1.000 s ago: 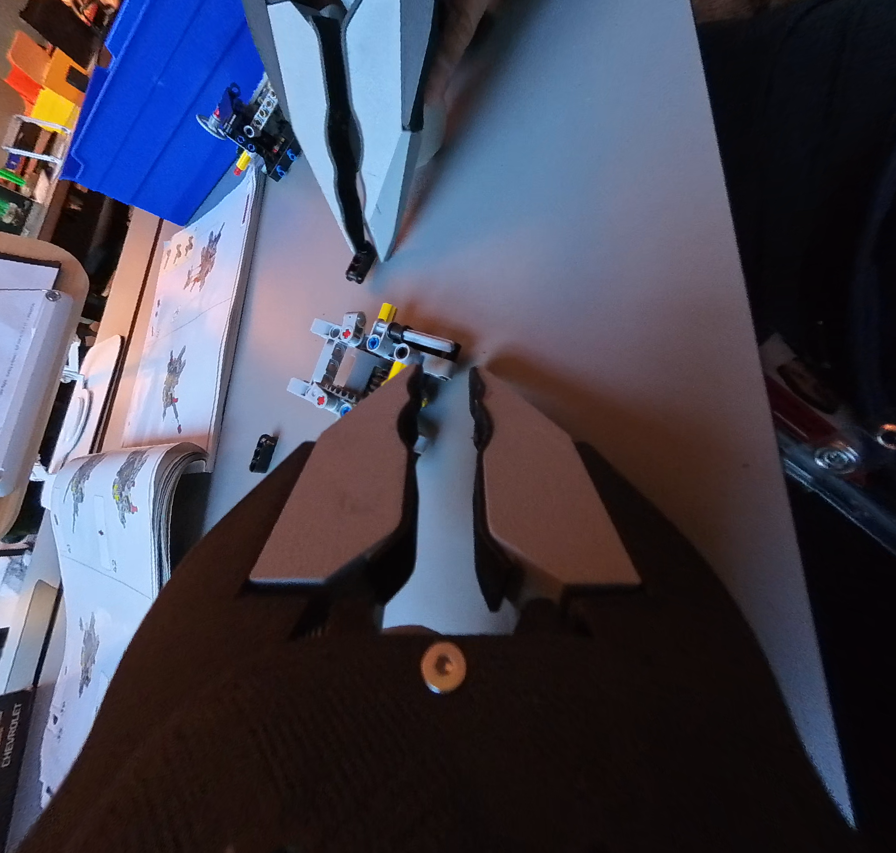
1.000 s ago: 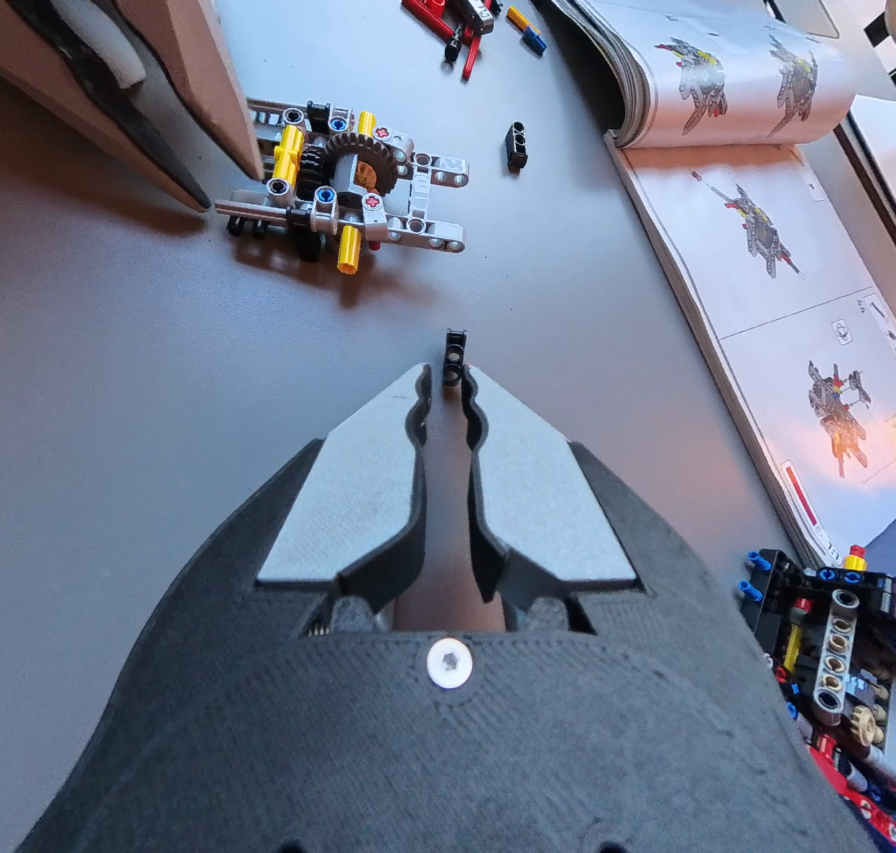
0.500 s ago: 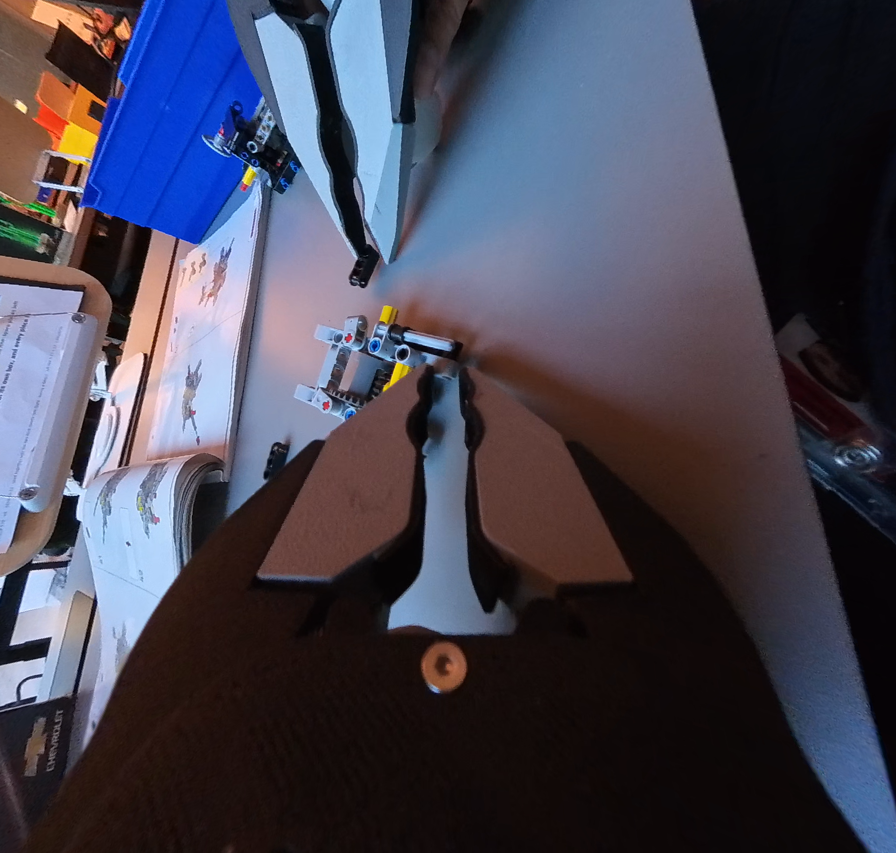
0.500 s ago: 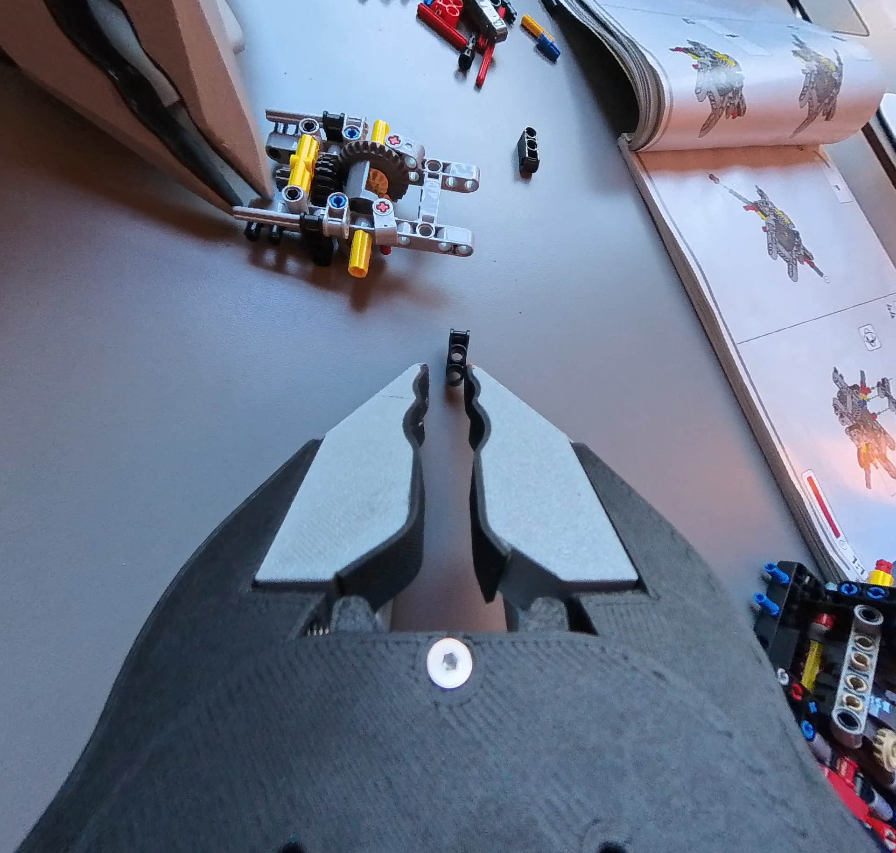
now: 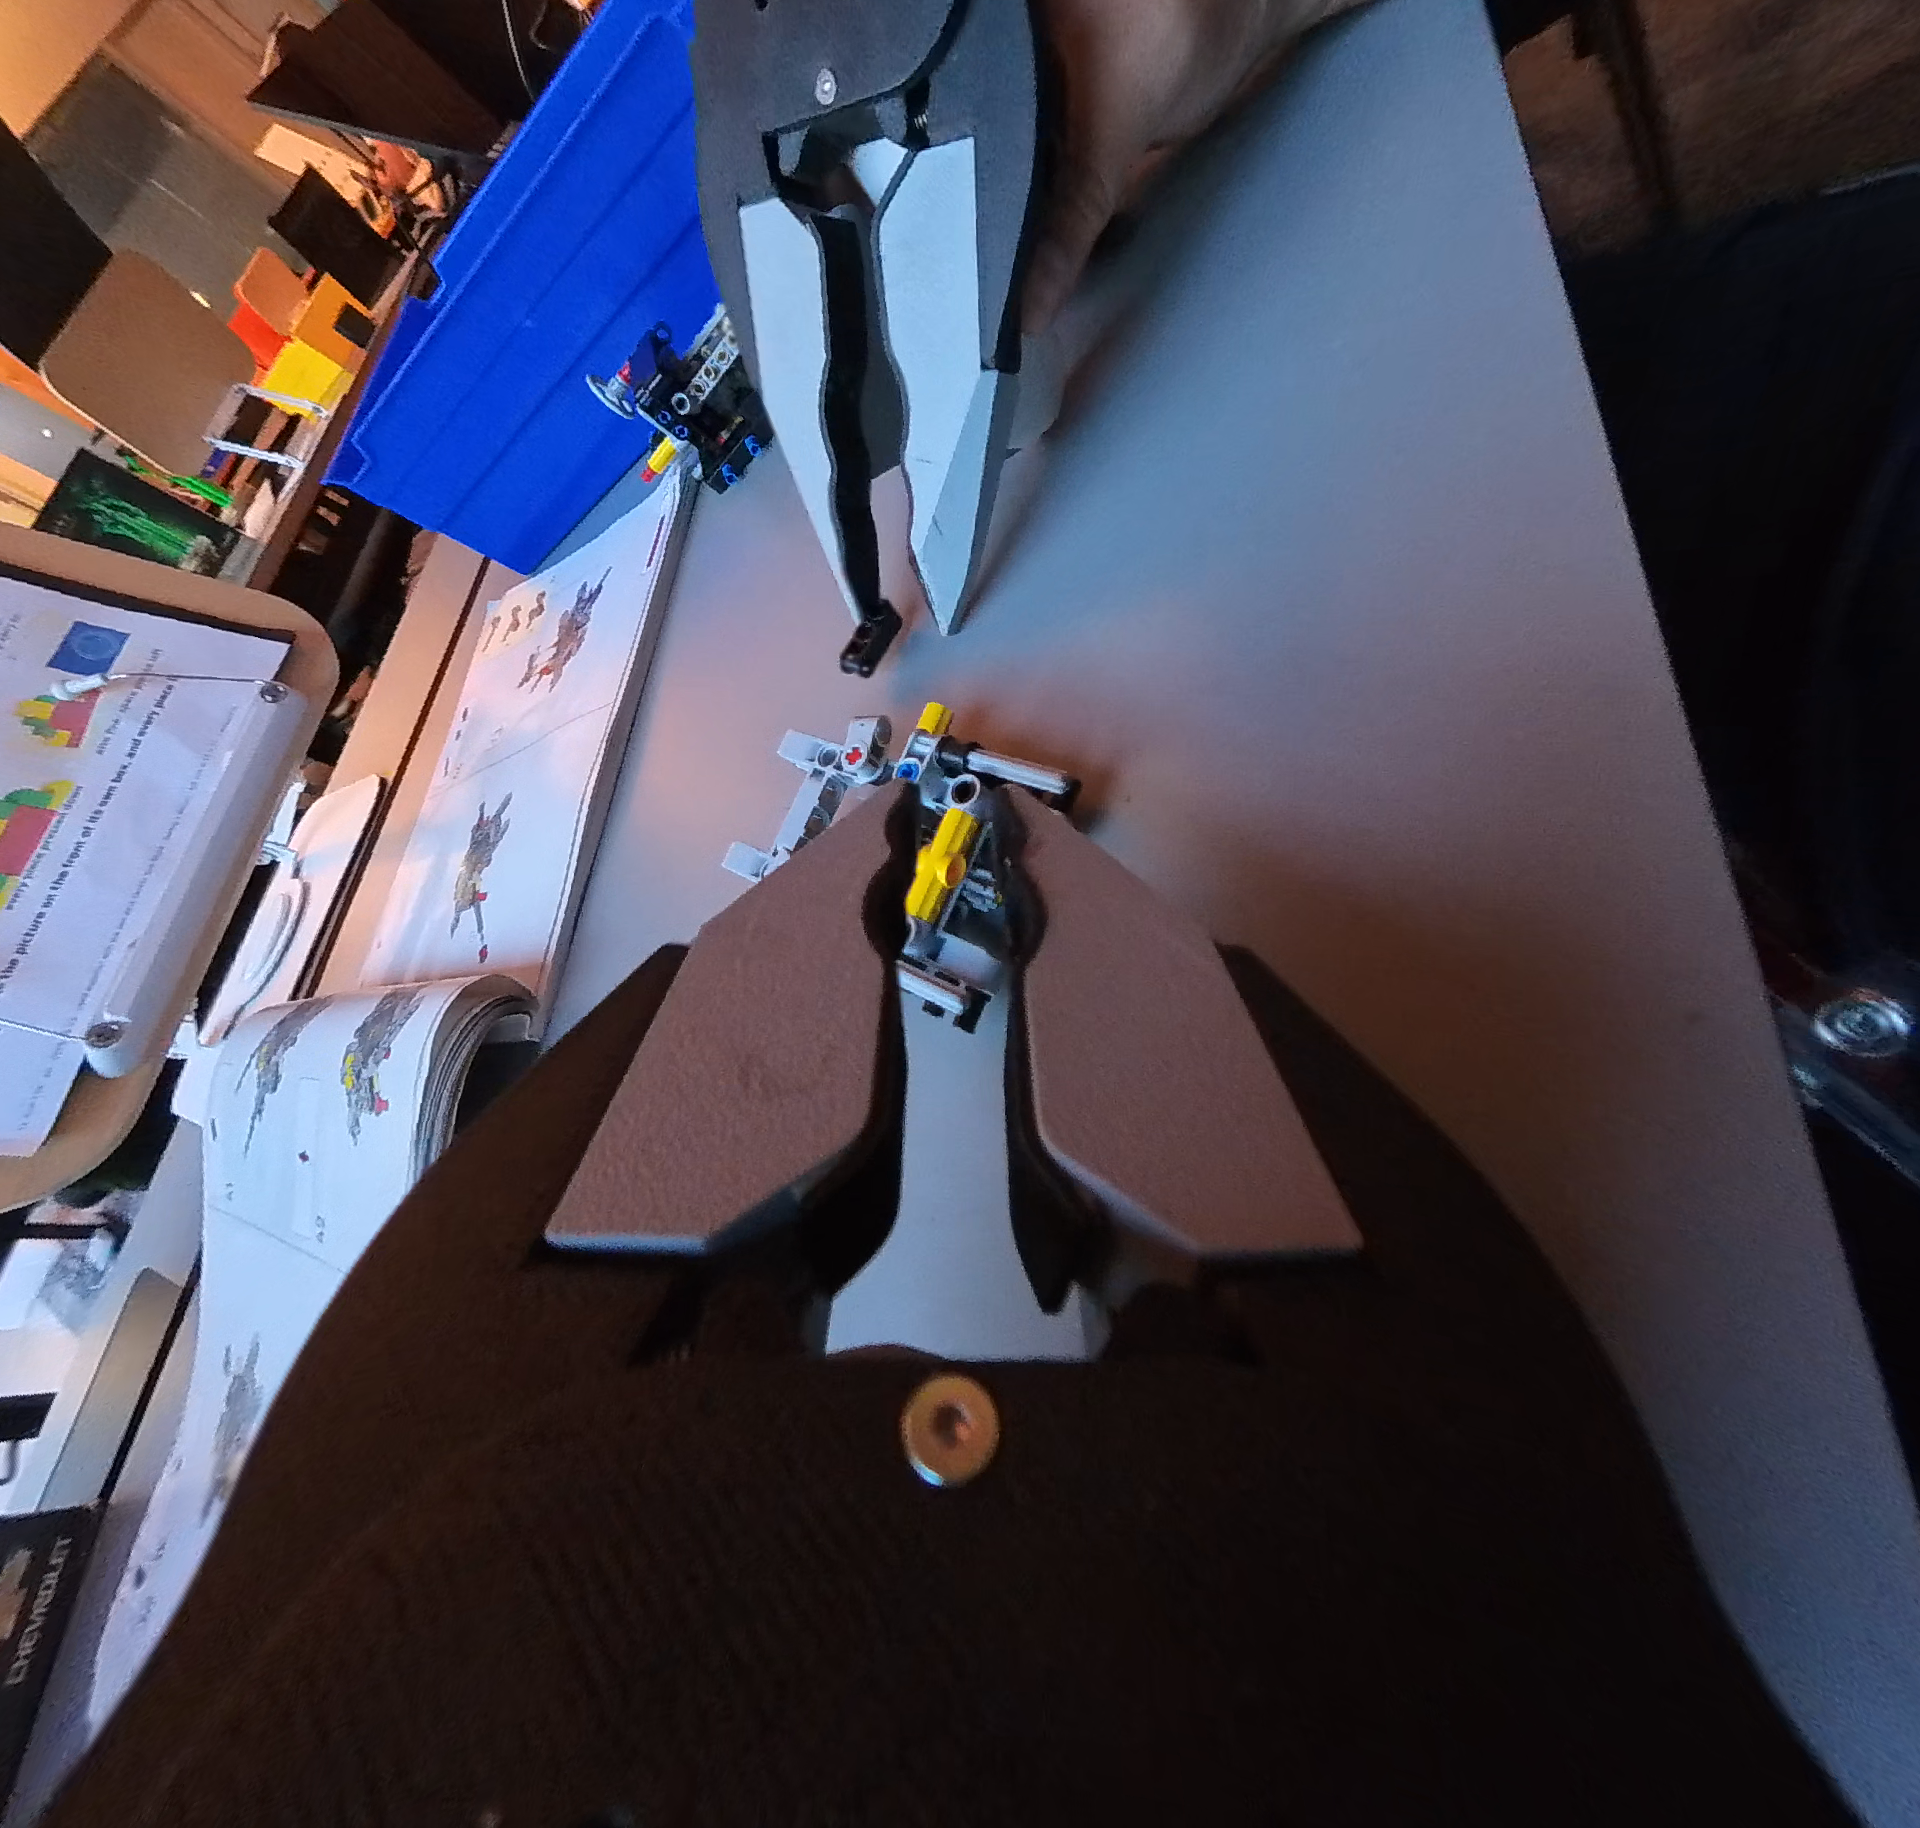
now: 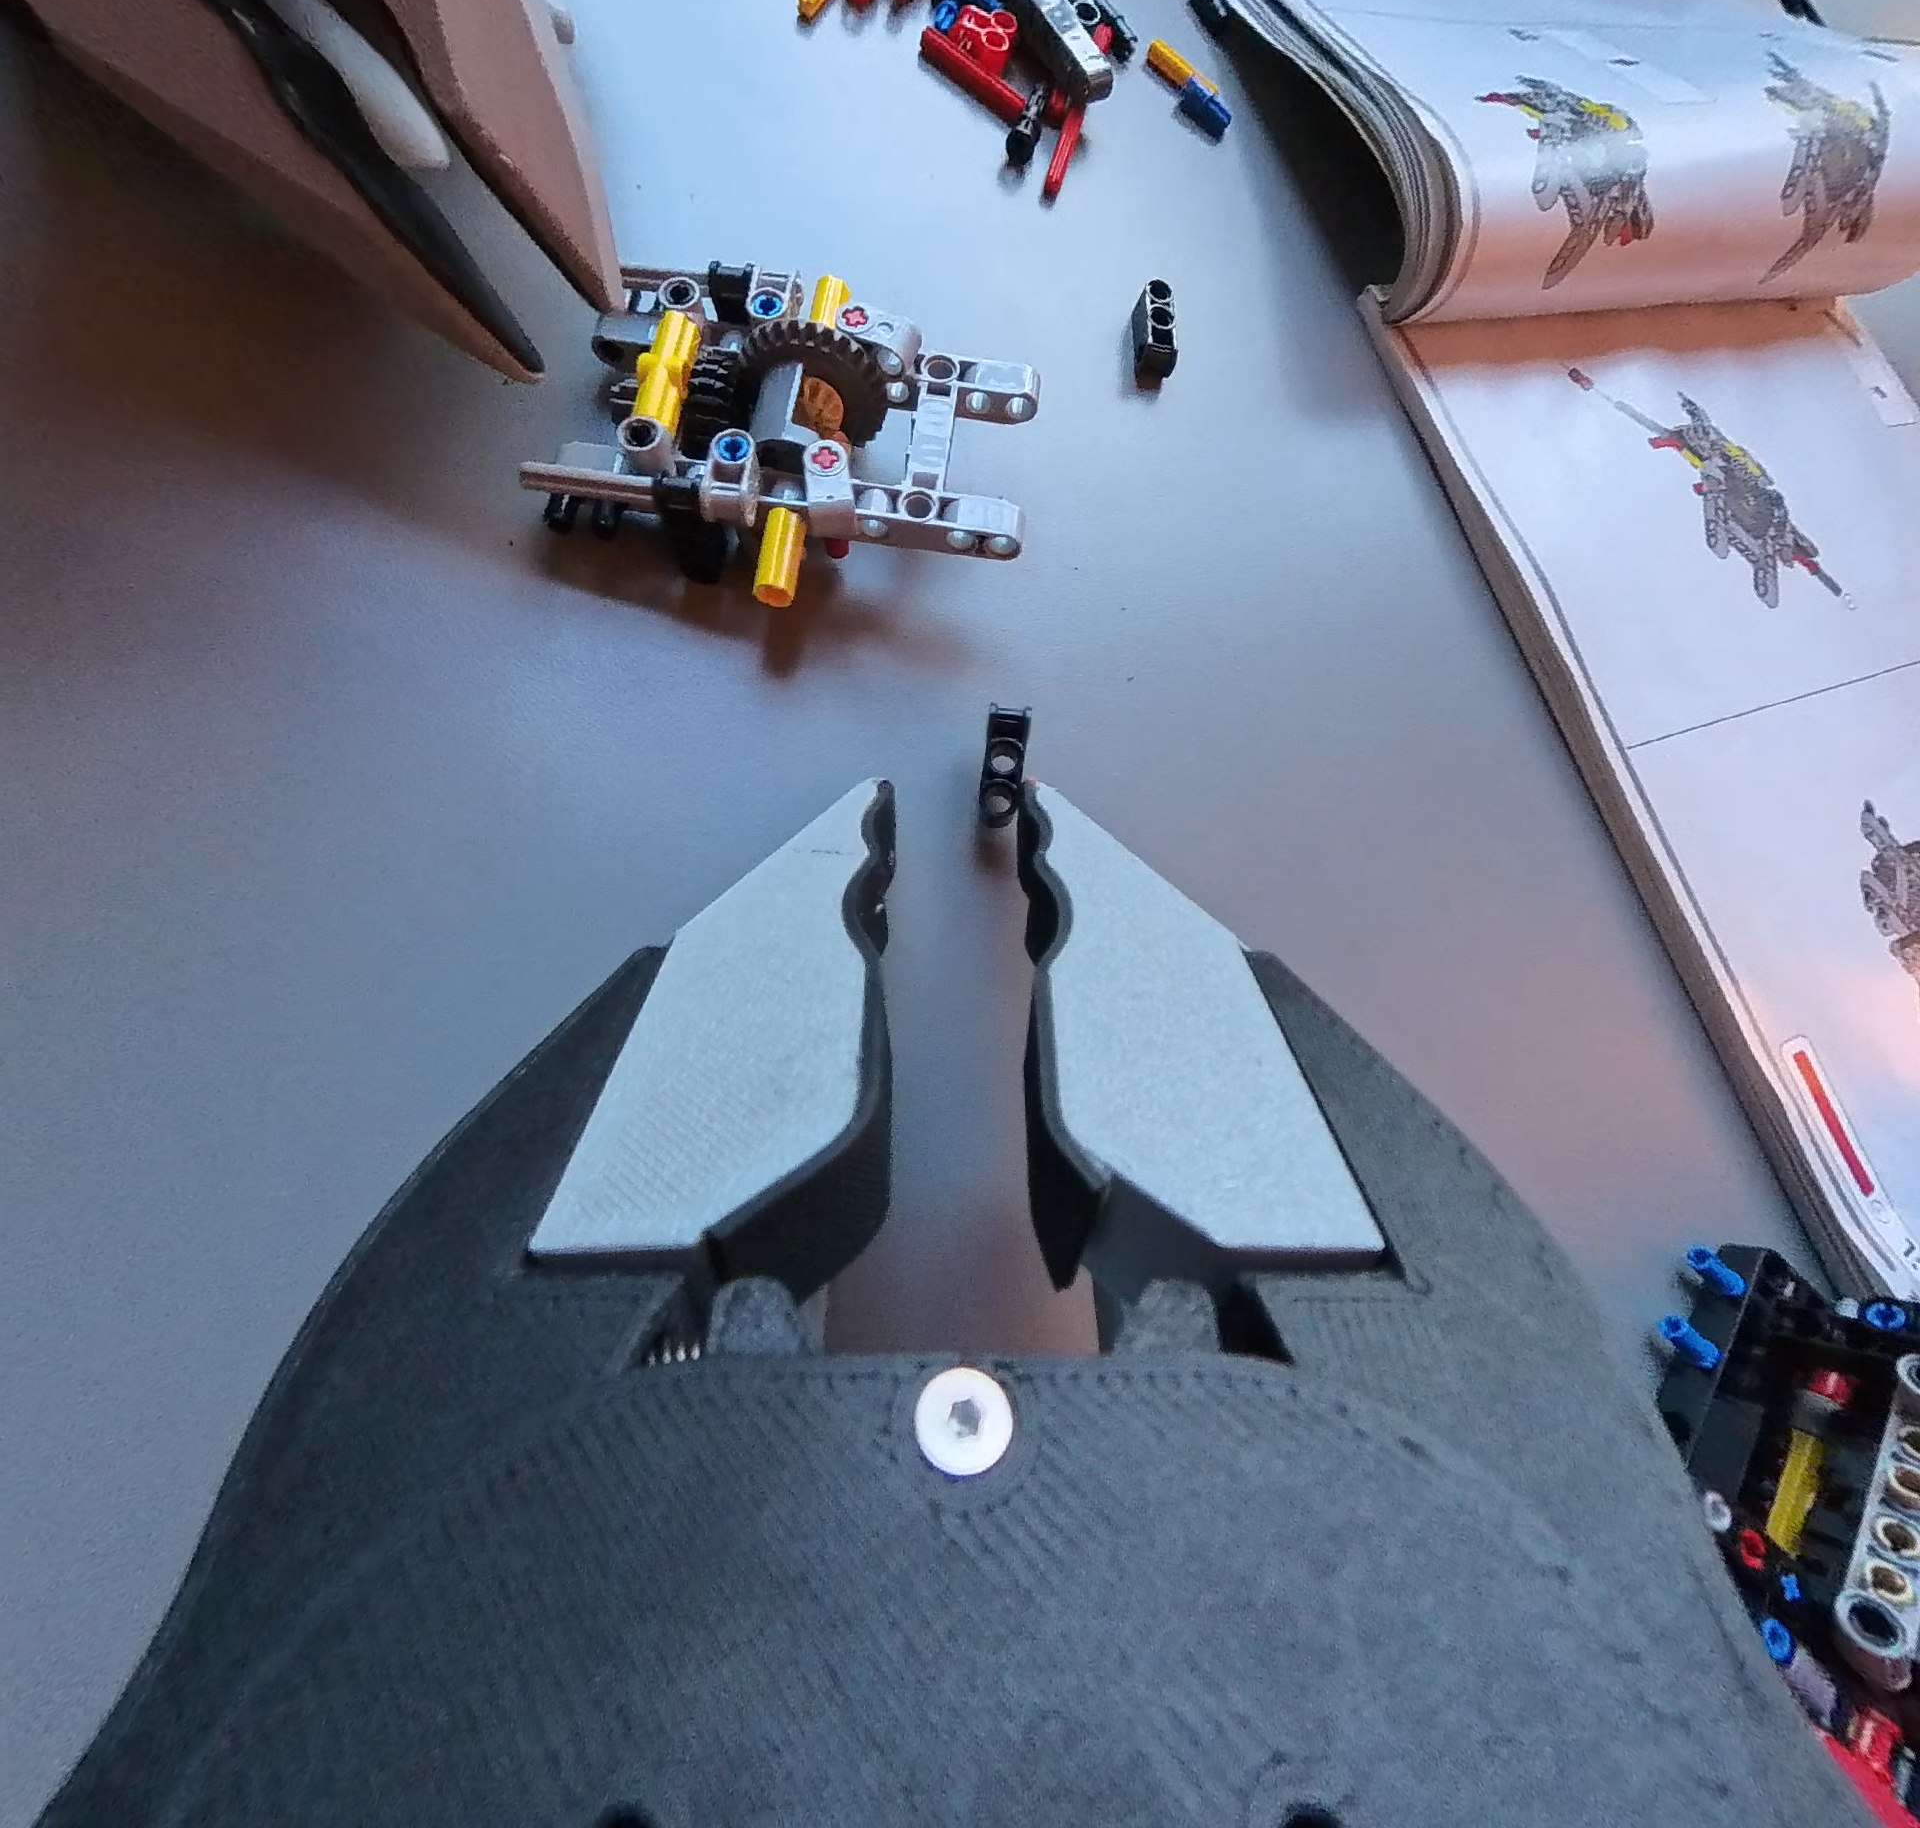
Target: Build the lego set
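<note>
Right gripper (image 6: 956,807) at frame centre, jaws parted, holding nothing; small black connector (image 6: 1004,765) lying on table (image 6: 312,843) against right fingertip. Left gripper (image 5: 951,869) closed around grey-yellow gear assembly (image 6: 769,428), upper-left of right view. Booklet (image 6: 1662,428) at right.

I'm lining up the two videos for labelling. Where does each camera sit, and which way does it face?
Left wrist view: on the left gripper, looking along its fingers at the gear assembly; a hand holds the right gripper beyond.
Right wrist view: on the right gripper, facing a small black connector.
Shared: assembly, connector, instruction booklet, grey table.
</note>
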